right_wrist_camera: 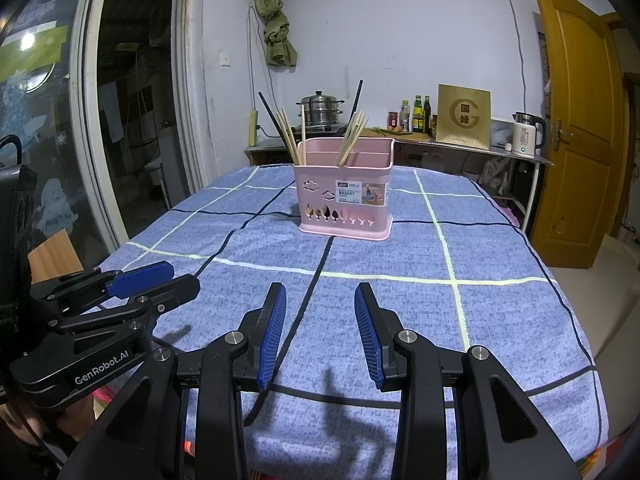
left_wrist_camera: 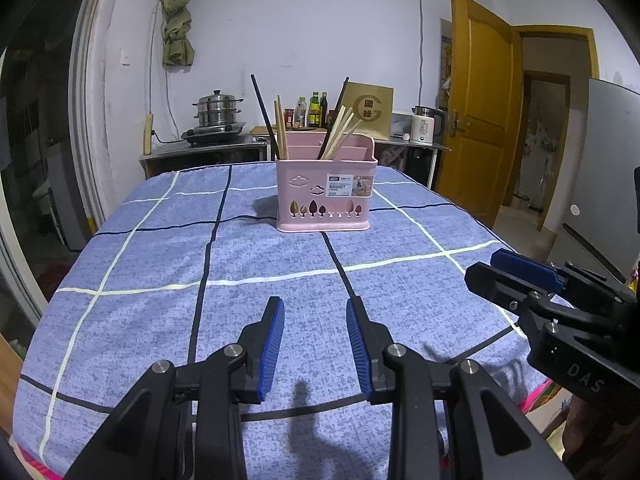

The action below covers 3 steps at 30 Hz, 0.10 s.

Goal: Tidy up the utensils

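Note:
A pink utensil basket (left_wrist_camera: 326, 194) stands upright on the far middle of the blue checked tablecloth (left_wrist_camera: 160, 264); it also shows in the right wrist view (right_wrist_camera: 344, 196). Several wooden chopsticks (left_wrist_camera: 338, 132) and black chopsticks (left_wrist_camera: 262, 110) stand in its compartments, also seen from the right wrist (right_wrist_camera: 350, 136). My left gripper (left_wrist_camera: 315, 308) is open and empty, hovering over the near part of the table. My right gripper (right_wrist_camera: 320, 292) is open and empty beside it. Each gripper shows in the other's view: the right one (left_wrist_camera: 496, 268) and the left one (right_wrist_camera: 180, 276).
Behind the table a steel counter (right_wrist_camera: 460, 142) holds a steamer pot (right_wrist_camera: 320, 110), bottles (right_wrist_camera: 418, 114), a gold box (right_wrist_camera: 464, 116) and a white kettle (right_wrist_camera: 526, 136). A yellow door (right_wrist_camera: 576, 128) stands at the right. A glass sliding door (right_wrist_camera: 48, 120) is at the left.

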{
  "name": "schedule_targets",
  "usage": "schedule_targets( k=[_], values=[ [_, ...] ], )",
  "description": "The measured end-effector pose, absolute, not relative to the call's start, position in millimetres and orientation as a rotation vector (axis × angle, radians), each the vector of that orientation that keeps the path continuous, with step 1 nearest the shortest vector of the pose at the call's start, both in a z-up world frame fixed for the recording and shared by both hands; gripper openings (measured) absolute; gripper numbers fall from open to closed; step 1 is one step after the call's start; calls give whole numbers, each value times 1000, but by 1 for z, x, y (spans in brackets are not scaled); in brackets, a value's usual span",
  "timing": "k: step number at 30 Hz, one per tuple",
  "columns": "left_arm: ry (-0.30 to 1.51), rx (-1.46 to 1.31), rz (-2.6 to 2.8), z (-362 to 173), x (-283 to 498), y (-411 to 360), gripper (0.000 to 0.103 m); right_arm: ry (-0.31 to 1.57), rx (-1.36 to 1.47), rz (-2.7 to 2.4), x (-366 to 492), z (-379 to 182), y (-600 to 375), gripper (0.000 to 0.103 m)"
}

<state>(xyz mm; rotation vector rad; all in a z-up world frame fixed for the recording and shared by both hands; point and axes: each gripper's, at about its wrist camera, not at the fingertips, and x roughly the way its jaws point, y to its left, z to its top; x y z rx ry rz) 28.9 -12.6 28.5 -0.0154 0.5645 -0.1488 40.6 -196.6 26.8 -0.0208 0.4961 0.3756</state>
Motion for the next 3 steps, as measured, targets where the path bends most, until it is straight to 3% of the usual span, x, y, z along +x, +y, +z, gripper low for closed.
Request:
schedule_targets(
  k=[3],
  values=[
    [569,-16,-149,27,29,-13,32,496,-22,375,41,27,-196,37]
  ],
)
